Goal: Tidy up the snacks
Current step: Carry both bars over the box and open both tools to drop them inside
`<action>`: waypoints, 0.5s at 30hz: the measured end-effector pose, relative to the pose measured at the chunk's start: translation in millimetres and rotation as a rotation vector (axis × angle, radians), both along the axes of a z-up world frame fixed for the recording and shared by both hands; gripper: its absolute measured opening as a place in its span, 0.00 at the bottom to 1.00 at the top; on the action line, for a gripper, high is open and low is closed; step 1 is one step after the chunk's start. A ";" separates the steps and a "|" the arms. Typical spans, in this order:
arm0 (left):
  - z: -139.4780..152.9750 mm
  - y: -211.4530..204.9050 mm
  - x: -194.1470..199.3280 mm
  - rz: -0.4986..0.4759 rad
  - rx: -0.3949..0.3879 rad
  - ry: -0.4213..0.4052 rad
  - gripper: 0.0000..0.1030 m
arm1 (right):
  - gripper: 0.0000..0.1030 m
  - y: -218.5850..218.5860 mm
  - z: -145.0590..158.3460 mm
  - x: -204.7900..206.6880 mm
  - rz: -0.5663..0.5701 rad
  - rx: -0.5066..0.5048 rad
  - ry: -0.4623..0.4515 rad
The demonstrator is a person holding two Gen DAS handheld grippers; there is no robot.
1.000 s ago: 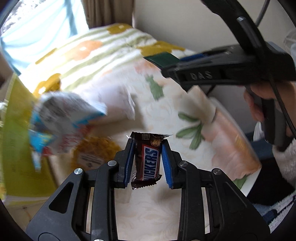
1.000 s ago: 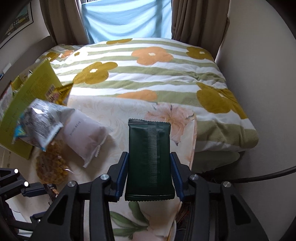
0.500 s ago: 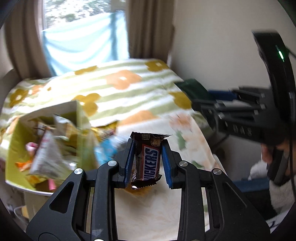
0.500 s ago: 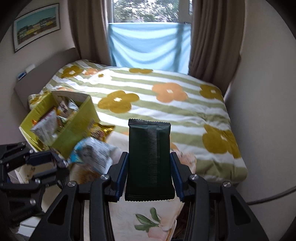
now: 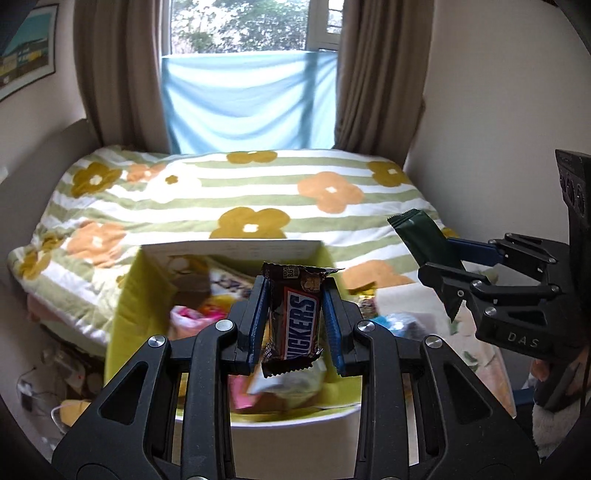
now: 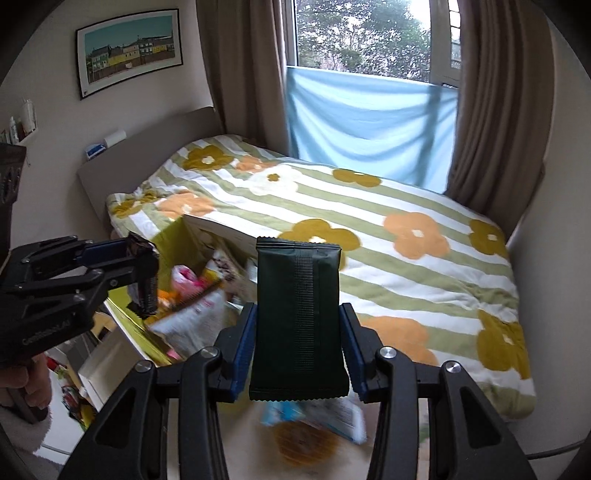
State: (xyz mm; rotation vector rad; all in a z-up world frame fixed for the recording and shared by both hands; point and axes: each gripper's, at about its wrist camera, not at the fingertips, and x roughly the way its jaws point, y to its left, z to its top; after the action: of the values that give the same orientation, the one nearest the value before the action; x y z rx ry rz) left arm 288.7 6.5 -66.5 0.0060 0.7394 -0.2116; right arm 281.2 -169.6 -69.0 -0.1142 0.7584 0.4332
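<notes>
My left gripper is shut on a brown Snickers bar and holds it upright above an open yellow-green box full of snack packets. My right gripper is shut on a dark green snack packet, held upright. In the left wrist view the right gripper is to the right with the green packet. In the right wrist view the left gripper hangs over the box at the left.
A bed with a flowered, striped quilt lies behind the box. Loose snack packets lie on a floral cloth below my right gripper. Curtains and a window are at the back, walls on both sides.
Both grippers have lifted and tilted up, bringing the room and window into view. My left gripper has moved over the yellow-green box. Both still hold their snacks.
</notes>
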 end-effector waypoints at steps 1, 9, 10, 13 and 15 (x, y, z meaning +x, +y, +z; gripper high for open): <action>-1.9 16.7 5.8 0.007 -0.001 0.006 0.25 | 0.39 13.4 -1.5 4.5 0.005 0.006 0.005; -39.9 105.9 56.3 0.026 -0.034 0.099 0.25 | 0.39 97.8 -24.6 39.3 0.000 0.023 0.062; -46.7 114.2 63.3 0.021 -0.034 0.116 0.25 | 0.39 104.1 -27.8 41.5 -0.005 0.026 0.071; -64.2 125.0 77.7 -0.004 -0.035 0.154 0.25 | 0.39 121.0 -36.7 50.5 -0.032 0.040 0.106; -75.5 129.4 86.2 -0.019 -0.028 0.178 0.25 | 0.39 130.0 -42.5 55.7 -0.051 0.053 0.130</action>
State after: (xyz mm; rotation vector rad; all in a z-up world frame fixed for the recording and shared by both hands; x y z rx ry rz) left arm 374.9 135.9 -142.0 -0.0328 0.9144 -0.2425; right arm 336.9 -39.6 -111.4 -0.0175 0.8752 0.4150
